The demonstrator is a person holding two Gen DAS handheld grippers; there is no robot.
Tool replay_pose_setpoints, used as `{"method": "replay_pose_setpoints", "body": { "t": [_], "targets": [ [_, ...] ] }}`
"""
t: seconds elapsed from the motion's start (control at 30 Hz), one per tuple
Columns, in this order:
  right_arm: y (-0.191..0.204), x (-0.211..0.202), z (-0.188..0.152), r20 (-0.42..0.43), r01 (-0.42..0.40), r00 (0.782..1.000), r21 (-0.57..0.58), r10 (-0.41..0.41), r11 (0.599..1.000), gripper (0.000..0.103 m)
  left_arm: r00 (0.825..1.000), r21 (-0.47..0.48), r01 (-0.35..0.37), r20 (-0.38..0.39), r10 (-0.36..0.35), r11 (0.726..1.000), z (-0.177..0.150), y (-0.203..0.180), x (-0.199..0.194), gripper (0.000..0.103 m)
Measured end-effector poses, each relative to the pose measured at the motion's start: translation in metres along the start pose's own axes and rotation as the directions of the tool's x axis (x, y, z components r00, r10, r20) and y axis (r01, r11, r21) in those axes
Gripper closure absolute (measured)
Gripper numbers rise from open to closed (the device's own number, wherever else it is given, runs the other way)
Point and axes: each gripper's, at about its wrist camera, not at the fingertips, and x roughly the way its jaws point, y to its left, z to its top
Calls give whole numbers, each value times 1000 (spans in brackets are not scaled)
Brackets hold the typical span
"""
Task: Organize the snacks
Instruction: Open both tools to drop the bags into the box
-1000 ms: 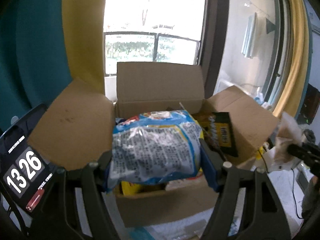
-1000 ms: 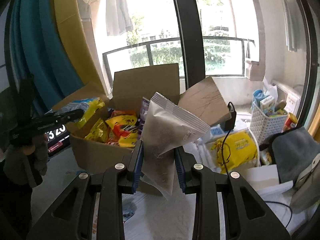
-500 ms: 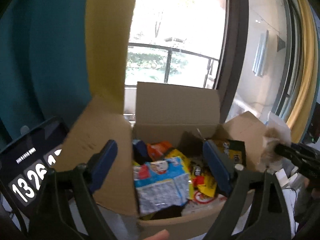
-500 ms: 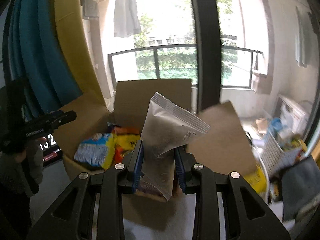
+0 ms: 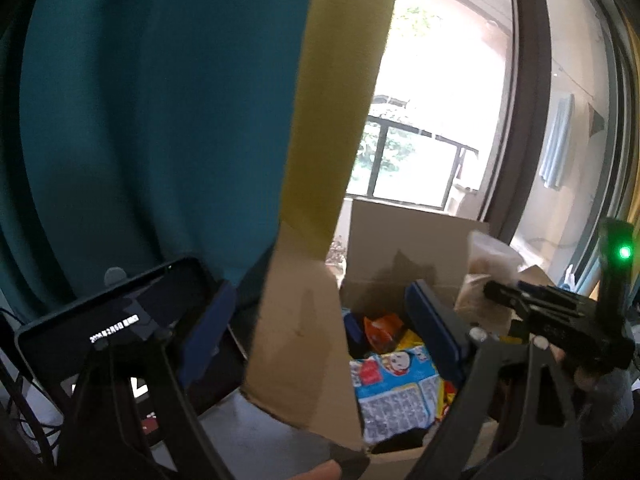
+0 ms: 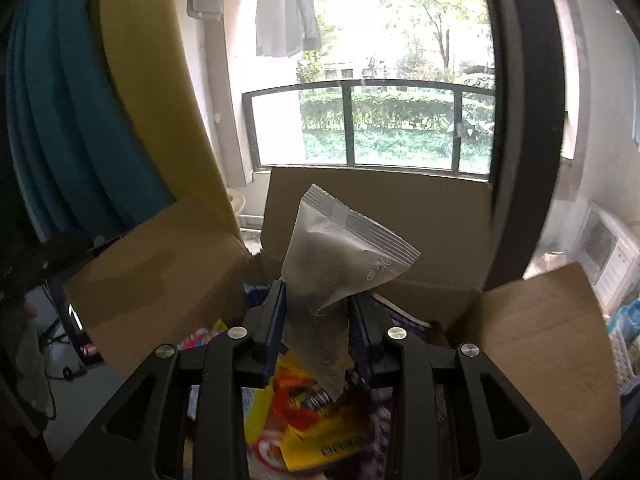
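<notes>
Silver pouch point(image 6: 340, 264) sits pinched in the right tongs point(image 6: 318, 320) above the cardboard box point(image 6: 400, 208). It may catch a flap and slip. Left tongs point(image 5: 320, 336) gape wide, holding nothing.

Your translucent grey snack pouch point(image 6: 340, 264) stands upright, its crimped top tilted right, above the open cardboard box point(image 6: 384, 204). Inside it you see a blue-and-white snack bag point(image 5: 396, 392) lying flat among yellow and orange packets point(image 6: 312, 412).

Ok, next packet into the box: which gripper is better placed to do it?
Right. The right gripper is clamped on the grey packet, poised over the open box. The left gripper is open and empty.
</notes>
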Motion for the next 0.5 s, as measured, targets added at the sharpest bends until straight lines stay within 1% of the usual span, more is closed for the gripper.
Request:
{"method": "replay_pose_setpoints", "body": {
  "t": [0.03, 0.07, 0.13, 0.27, 0.37, 0.5],
  "targets": [
    [2, 7, 3, -9, 9, 1000, -10, -9, 1000, 64, 1000, -2, 1, 0, -1, 1000, 1, 2, 0, 14],
    [4, 13, 6, -24, 16, 1000, -28, -17, 999, 54, 1000, -3, -1, 1, 1, 1000, 1, 3, -1, 14],
    [6, 15, 9, -26, 33, 999, -34, -34, 999, 48, 1000, -1, 4, 4, -4, 1000, 2, 1, -2, 14],
    [12, 0, 9, 2, 55, 998, -49, -55, 997, 46, 1000, -4, 20, 11, -20, 1000, 3, 1, -9, 14],
    [15, -11, 4, -5, 62, 998, -51, -63, 997, 46, 1000, -4, 22, 12, -22, 1000, 3, 0, -11, 14],
    [19, -30, -5, -16, 69, 997, -47, -69, 997, 46, 999, 7, 42, 16, -42, 999, 3, -7, -19, 14]
  ]
}}
